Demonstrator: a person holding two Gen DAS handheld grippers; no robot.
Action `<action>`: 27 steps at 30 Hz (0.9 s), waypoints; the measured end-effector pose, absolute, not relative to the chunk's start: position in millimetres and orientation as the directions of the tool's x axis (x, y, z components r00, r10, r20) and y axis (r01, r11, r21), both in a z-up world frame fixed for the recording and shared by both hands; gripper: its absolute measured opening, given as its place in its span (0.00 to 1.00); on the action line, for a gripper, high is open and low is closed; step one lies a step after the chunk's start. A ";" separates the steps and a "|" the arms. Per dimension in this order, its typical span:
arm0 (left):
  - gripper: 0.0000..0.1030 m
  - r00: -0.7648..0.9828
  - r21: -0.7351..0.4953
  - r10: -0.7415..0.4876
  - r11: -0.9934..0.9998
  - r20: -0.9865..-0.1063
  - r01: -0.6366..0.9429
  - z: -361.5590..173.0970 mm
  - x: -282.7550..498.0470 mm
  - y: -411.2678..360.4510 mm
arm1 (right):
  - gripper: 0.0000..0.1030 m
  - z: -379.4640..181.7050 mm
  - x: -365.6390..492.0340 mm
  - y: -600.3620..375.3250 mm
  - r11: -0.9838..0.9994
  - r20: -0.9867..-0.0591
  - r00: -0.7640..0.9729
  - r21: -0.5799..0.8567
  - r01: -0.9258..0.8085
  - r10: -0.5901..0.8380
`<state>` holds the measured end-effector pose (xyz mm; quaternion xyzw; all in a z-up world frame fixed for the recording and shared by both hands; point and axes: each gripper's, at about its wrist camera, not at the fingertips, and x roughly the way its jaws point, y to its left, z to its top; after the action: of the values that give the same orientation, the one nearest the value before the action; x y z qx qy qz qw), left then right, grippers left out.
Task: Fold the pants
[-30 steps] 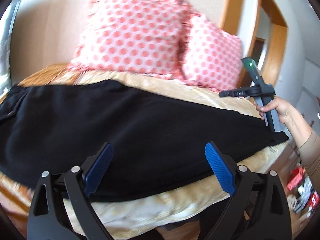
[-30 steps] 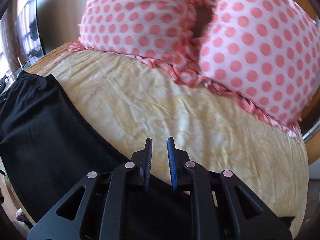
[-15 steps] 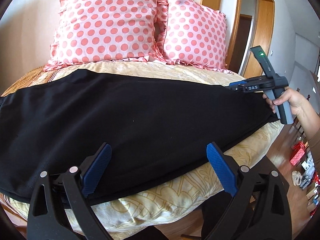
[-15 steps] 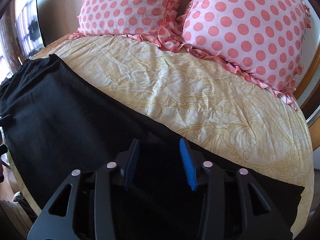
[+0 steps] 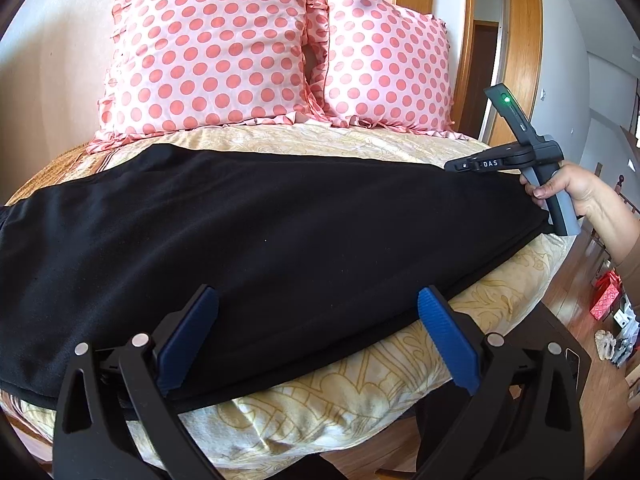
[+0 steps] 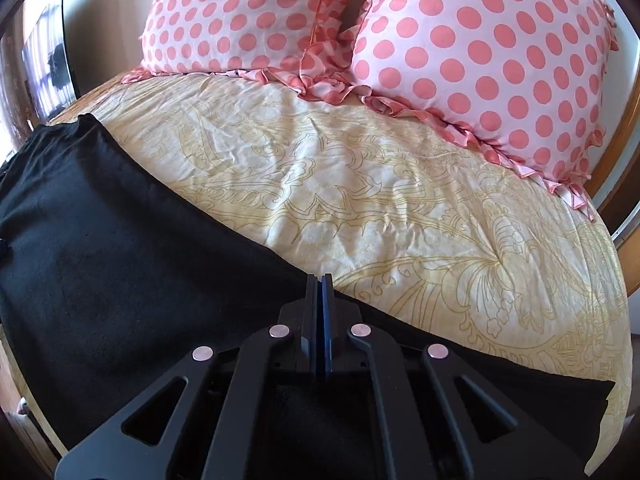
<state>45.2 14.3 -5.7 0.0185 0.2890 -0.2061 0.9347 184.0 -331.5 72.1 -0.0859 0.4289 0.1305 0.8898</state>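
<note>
Black pants (image 5: 260,232) lie spread lengthwise across the bed, folded leg on leg. My left gripper (image 5: 318,340) is open, its blue pads over the near edge of the pants. My right gripper (image 6: 319,292) is shut, pads pressed together above the far edge of the pants (image 6: 120,248) near the leg end; I cannot tell if any cloth is between them. It also shows in the left wrist view (image 5: 460,167), held by a hand at the right end of the pants.
The bed has a yellow patterned cover (image 6: 380,184). Two pink polka-dot pillows (image 5: 208,48) (image 5: 384,72) stand at the headboard. A wooden door frame (image 5: 520,60) is at the right. Small items (image 5: 612,312) lie on the wooden floor beside the bed.
My right gripper opened half a second ago and has now closed. The left gripper drew back and rose slightly; the pants lie flatter across the bed.
</note>
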 end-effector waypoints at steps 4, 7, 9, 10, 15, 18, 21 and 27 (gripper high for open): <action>0.98 0.751 -0.069 -0.370 0.914 -0.548 0.400 -6.1 44.6 11.9 | 0.47 83.9 165.6 -360.0 0.985 -0.757 0.649 -0.038 -0.166 0.080; 0.98 0.749 -0.068 -0.374 0.911 -0.547 0.406 -5.8 44.6 12.5 | 0.50 102.5 137.4 -407.7 0.999 -0.712 0.702 -0.030 0.017 -0.033; 0.98 0.748 -0.069 -0.378 0.910 -0.546 0.410 -5.8 44.9 12.9 | 0.53 110.6 120.6 -443.8 0.990 -0.697 0.710 0.011 0.142 -0.095; 0.98 0.747 -0.069 -0.379 0.909 -0.546 0.410 -5.9 44.9 12.9 | 0.55 113.0 110.9 -463.6 0.977 -0.696 0.707 0.038 0.210 -0.125; 0.98 0.752 -0.052 -0.372 0.910 -0.544 0.412 -7.3 44.5 11.4 | 0.54 113.3 65.3 -547.5 0.895 -0.694 0.684 0.131 0.427 -0.224; 0.98 0.753 -0.038 -0.364 0.911 -0.548 0.412 -7.7 45.4 9.3 | 0.54 108.6 72.5 -563.6 0.899 -0.698 0.649 0.016 0.437 -0.303; 0.98 0.752 -0.039 -0.360 0.912 -0.552 0.409 -7.5 46.0 9.2 | 0.54 96.2 91.4 -569.9 0.915 -0.723 0.627 -0.018 0.403 -0.291; 0.98 0.752 -0.065 -0.357 0.919 -0.554 0.389 -6.0 49.2 10.3 | 0.54 63.4 123.1 -574.6 0.933 -0.767 0.569 -0.107 0.342 -0.296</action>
<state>49.2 10.3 -6.0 0.0273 0.2905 -0.1994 0.9355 123.1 -574.6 63.4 0.0270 0.4279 -0.1804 0.8853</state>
